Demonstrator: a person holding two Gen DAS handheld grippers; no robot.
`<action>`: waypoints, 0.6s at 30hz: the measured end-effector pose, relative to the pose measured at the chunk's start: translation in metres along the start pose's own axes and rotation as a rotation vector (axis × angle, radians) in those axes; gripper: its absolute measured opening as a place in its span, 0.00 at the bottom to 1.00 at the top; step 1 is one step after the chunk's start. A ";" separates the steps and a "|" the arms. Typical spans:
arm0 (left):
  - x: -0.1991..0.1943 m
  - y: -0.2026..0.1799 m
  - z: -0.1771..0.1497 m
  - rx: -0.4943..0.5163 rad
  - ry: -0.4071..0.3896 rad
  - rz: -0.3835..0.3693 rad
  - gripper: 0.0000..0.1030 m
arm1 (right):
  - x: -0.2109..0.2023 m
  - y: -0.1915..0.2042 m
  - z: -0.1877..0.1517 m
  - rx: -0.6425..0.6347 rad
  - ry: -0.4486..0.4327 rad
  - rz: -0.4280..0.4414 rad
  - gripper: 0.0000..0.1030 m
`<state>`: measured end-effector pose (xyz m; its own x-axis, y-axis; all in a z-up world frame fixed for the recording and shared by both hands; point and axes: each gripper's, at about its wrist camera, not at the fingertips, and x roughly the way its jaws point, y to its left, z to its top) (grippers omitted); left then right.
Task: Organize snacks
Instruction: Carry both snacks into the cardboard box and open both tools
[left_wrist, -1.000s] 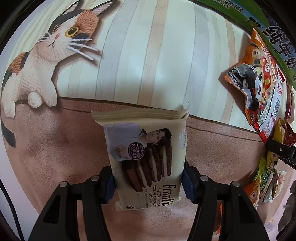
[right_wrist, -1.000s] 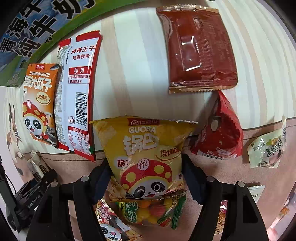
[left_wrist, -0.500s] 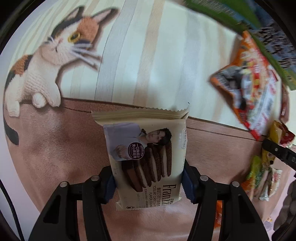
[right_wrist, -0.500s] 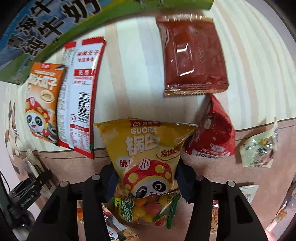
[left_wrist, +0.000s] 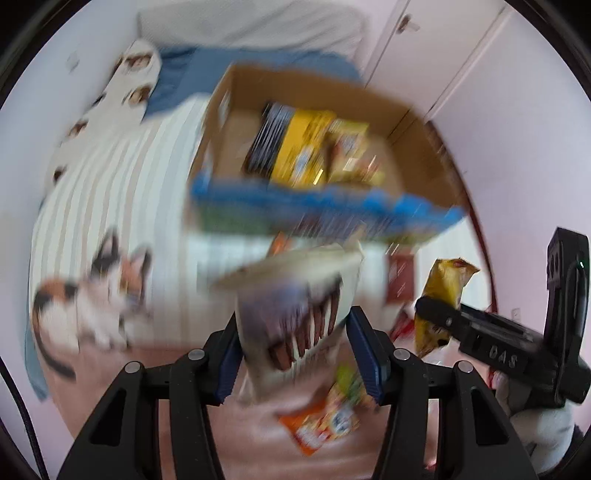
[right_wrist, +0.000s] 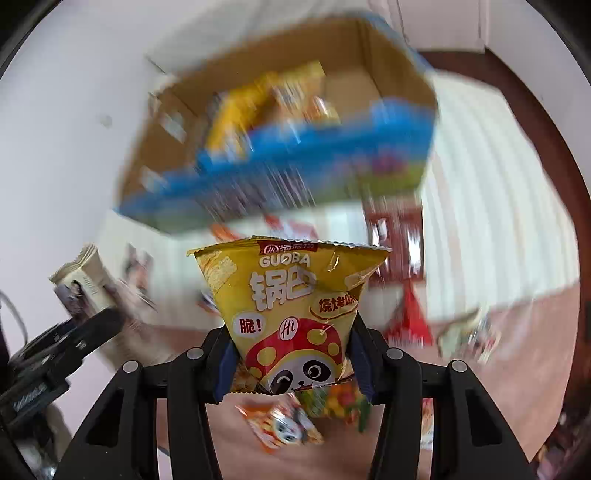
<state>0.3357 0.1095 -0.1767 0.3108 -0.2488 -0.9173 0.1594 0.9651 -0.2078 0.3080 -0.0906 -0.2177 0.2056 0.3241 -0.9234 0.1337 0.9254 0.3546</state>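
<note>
My left gripper is shut on a cream biscuit pack with chocolate sticks printed on it, held up in the air. My right gripper is shut on a yellow Guoba crisp bag with a panda on it, also lifted. An open cardboard box with a blue and green front, holding several snack packs, stands ahead of both grippers; it also shows in the right wrist view. Both views are motion-blurred. The right gripper shows at the right of the left wrist view.
Loose snack packs lie on the bedspread below: an orange panda pack, a red pack and a pale green pack. The spread has a cat print. A white wall and cupboard doors stand behind the box.
Both grippers have lifted and tilted up from the bedspread with their packs. The cardboard box and the wall have come into view.
</note>
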 end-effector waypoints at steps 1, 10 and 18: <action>-0.004 -0.004 0.014 0.017 -0.005 -0.004 0.44 | -0.011 0.004 0.012 -0.005 -0.027 0.016 0.53; 0.014 -0.004 0.151 0.016 -0.044 0.029 0.42 | -0.033 0.009 0.129 -0.042 -0.202 -0.011 0.53; 0.099 0.016 0.201 0.016 0.101 0.130 0.42 | 0.021 -0.013 0.207 -0.022 -0.114 -0.096 0.53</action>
<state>0.5572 0.0843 -0.2027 0.2345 -0.1113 -0.9657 0.1395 0.9870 -0.0799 0.5115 -0.1362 -0.2113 0.3018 0.2103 -0.9299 0.1375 0.9556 0.2607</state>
